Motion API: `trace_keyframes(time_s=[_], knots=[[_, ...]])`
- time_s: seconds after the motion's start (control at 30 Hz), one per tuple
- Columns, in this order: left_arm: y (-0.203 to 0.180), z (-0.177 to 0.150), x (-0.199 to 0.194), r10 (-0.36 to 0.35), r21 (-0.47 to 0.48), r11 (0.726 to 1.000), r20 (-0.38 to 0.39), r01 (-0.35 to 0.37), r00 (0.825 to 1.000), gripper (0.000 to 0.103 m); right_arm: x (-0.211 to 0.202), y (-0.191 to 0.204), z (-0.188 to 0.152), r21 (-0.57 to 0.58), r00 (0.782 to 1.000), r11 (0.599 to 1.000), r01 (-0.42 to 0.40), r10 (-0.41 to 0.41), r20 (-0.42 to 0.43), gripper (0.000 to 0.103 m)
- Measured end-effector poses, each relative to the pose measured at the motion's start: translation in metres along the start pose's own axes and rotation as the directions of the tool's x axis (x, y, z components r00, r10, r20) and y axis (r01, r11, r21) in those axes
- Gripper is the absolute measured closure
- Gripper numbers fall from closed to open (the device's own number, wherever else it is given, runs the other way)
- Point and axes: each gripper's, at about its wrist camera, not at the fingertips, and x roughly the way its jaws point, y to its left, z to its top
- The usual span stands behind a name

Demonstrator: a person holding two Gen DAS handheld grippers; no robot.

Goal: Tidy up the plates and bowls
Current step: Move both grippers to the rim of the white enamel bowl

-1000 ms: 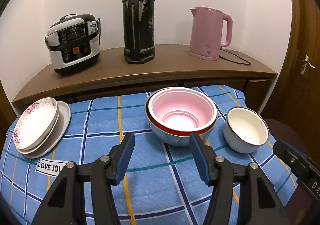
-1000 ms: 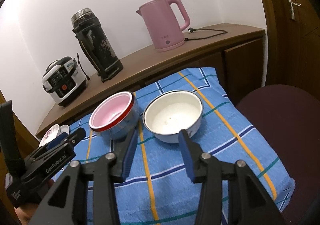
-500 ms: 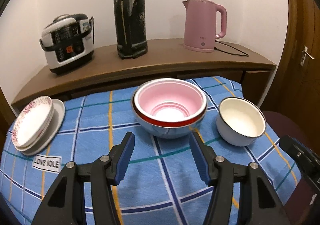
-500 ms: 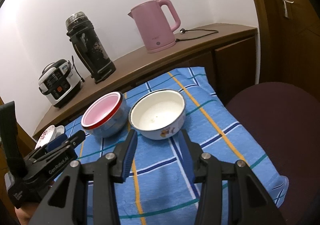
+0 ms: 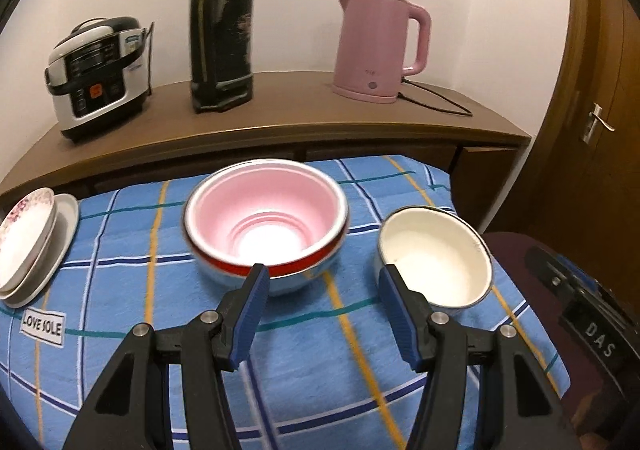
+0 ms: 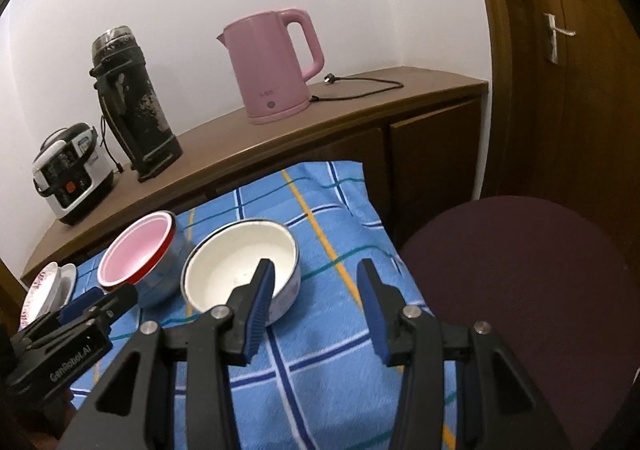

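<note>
Over white bowl: right hand-held gripper agape.

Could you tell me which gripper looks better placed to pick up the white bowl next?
Probably the right. The right gripper is open, with its left finger already over the white bowl rim. The left gripper, also open, faces the pink bowl instead, with the white bowl off to its right.
</note>
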Motion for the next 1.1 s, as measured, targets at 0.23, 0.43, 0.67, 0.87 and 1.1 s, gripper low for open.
trace_keyframes(time_s=[0.23, 0.43, 0.67, 0.87, 1.1], knots=[[-0.008, 0.005, 0.008, -0.002, -0.079, 0.997, 0.005, 0.002, 1.000, 0.044, 0.025, 0.005, 0.010, -0.028, 1.000, 1.000, -0.002, 0.001, -0.020, 0.060], [-0.016, 0.005, -0.002, 0.010, -0.096, 0.995, 0.031, -0.007, 0.999, 0.044, 0.034, 0.009, 0.015, -0.041, 0.999, 0.999, -0.019, 0.018, -0.038, 0.060], [-0.020, 0.000, 0.006, -0.045, -0.184, 0.982, -0.011, 0.042, 0.999, 0.045, 0.038, 0.009, 0.017, -0.051, 0.999, 0.999, -0.015, 0.013, -0.044, 0.061], [-0.019, -0.003, 0.019, -0.044, -0.230, 0.973, -0.048, 0.032, 0.998, 0.050, 0.043, 0.005, 0.019, -0.044, 0.998, 0.999, -0.025, 0.023, -0.055, 0.061], [-0.012, -0.007, 0.037, -0.058, -0.323, 0.946, -0.101, 0.023, 0.993, 0.066, 0.057, 0.009, 0.023, -0.034, 0.994, 0.997, -0.070, 0.066, -0.086, 0.065]])
